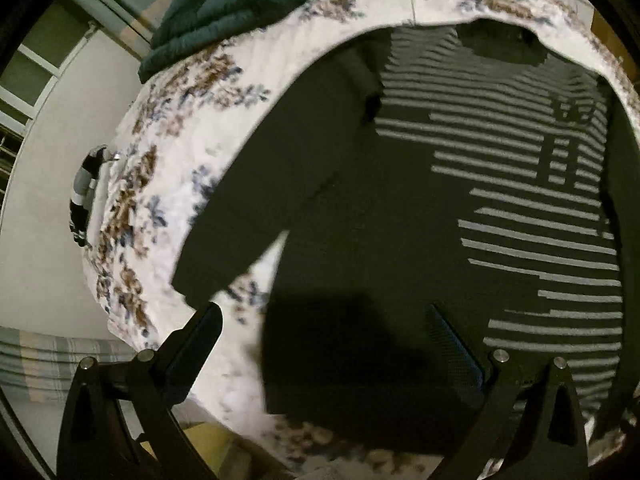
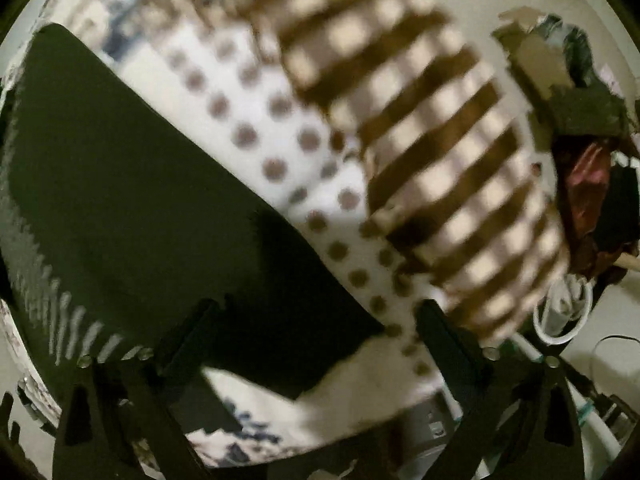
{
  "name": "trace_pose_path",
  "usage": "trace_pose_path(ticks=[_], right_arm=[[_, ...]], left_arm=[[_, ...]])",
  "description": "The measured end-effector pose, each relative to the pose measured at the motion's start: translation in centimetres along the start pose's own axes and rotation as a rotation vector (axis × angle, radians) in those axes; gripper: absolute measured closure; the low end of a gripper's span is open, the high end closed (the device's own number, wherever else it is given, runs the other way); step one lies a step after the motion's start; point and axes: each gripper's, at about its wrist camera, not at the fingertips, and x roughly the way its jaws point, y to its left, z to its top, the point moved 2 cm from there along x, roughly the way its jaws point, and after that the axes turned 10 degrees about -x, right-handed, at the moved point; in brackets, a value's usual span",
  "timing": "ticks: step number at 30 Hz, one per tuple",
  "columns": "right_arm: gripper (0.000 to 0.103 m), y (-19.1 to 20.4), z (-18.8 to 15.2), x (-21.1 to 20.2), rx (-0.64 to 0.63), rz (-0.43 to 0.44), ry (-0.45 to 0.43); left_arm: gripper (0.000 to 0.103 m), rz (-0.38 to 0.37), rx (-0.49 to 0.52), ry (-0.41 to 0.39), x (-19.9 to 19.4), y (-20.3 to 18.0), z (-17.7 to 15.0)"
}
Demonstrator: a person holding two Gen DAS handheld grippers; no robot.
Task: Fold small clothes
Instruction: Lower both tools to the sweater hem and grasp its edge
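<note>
The dark green sweater with grey chest stripes [image 1: 400, 200] lay flat on the floral quilted bedcover [image 1: 168, 168], both grippers, left [image 1: 324, 344] and right [image 2: 316, 336], hovering spread and empty, so grasping sleeves seemingly came next.

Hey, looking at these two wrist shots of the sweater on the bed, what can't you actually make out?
- Sweater: right side cut by the left wrist view's rim; the chest logo is too small to read.
- Right wrist view: motion blur smears the striped cloth and dotted cloth, so what they are is unclear.
- Clutter at that view's right edge: blurred, unidentifiable.
- Sweater hem: shadowed between the left gripper fingers.
</note>
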Motion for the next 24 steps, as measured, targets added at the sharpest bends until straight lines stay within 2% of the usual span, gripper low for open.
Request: trace_pose_path(ticks=[1,2,3,4,5,8,13,15,16,17,18,20,24], right_arm=[[0.020,0.3,0.0,1.2,-0.013,0.008,0.008],[0.025,0.8,-0.2,1.5,-0.035,-0.016,-0.027],[0.044,1.4,-0.4,1.3,-0.056,-0.025,-0.062],[0.057,2.0,-0.6,1.2,-0.081,-0.058,-0.087],[0.095,2.3,-0.7,1.0,-0.090,-0.073,-0.105],[0.094,2.2,-0.8,-0.9,-0.064,-0.077,-0.149],[0.094,-2.3,1.7,-8.1,0.017,-0.219,-0.310],[0.094,-4.7,3.9,-8.7,0.023,-0.275,-0.320],[0.093,-5.1,5.0,-8.8,0.021,-0.276,-0.288],[0.089,-6.2,6.1,-8.1,0.034,-0.253,-0.239],[0.072,-7.2,6.7,-7.1,0.063,-0.208,-0.201],[0.052,-9.3,7.0,-6.2,0.160,-0.141,-0.130],[0.038,-11.6,4.2,-4.3,0.393,0.107,-0.141]], left_arm=[[0.000,0.004,0.007,0.009,0.7,-0.9,-0.2],[0.000,0.006,0.014,0.015,1.2,-1.6,-0.4],[0.000,0.004,0.022,0.018,1.6,-2.3,-0.6],[0.000,0.002,0.037,0.020,1.9,-3.1,-0.9],[0.000,-0.001,0.048,0.020,2.1,-3.7,-1.0],[0.000,-0.017,0.084,0.021,2.3,-5.6,-1.2],[0.000,-0.057,0.112,-0.015,1.5,-7.5,-0.6],[0.000,-0.070,0.117,-0.016,1.6,-8.0,-0.5],[0.000,-0.077,0.118,-0.015,1.7,-8.3,-0.4],[0.000,-0.080,0.119,-0.012,1.8,-8.5,-0.4],[0.000,-0.083,0.121,-0.008,2.0,-8.7,-0.4],[0.000,-0.088,0.124,-0.004,2.2,-8.8,-0.6],[0.000,-0.089,0.140,-0.001,2.8,-9.0,-1.0]])
